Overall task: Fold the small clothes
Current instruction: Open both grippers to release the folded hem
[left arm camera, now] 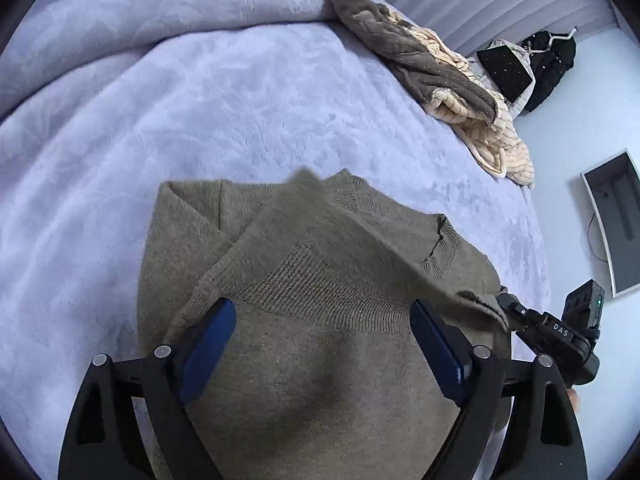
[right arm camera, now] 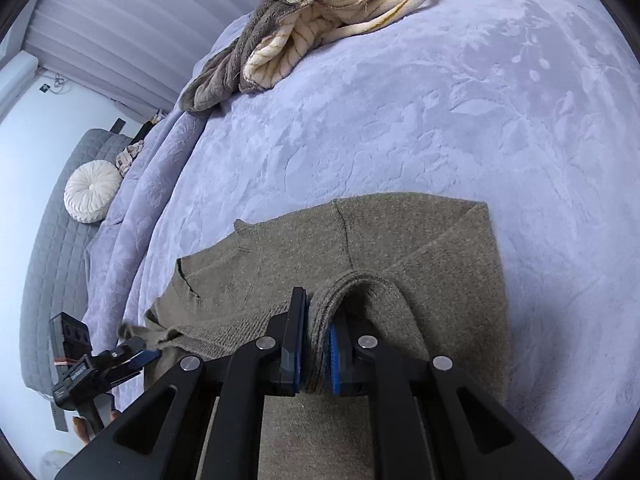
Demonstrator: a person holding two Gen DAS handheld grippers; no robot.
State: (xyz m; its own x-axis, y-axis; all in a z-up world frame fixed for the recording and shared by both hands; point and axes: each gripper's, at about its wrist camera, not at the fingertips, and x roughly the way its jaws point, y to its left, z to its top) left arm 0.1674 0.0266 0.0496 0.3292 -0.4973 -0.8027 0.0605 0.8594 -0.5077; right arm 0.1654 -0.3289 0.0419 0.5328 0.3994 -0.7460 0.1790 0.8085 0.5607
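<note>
An olive-brown knit sweater (left arm camera: 320, 280) lies partly folded on the lavender bed cover; it also shows in the right wrist view (right arm camera: 420, 248). In the left wrist view my gripper (left arm camera: 322, 312) has its blue-padded fingers wide apart over the sweater's ribbed hem, gripping nothing. In the right wrist view my gripper (right arm camera: 318, 340) is shut on a ribbed fold of the sweater. A second gripper appears at each view's edge, one (left arm camera: 520, 312) and the other (right arm camera: 140, 354), each shut on a corner of the sweater.
The lavender plush bed cover (left arm camera: 200, 100) spreads around the sweater. A brown and cream fleece garment (left arm camera: 440, 80) lies at the bed's far edge, also in the right wrist view (right arm camera: 320, 20). A round white cushion (right arm camera: 92, 192) sits on a grey sofa. Dark items (left arm camera: 532, 64) lie on the floor.
</note>
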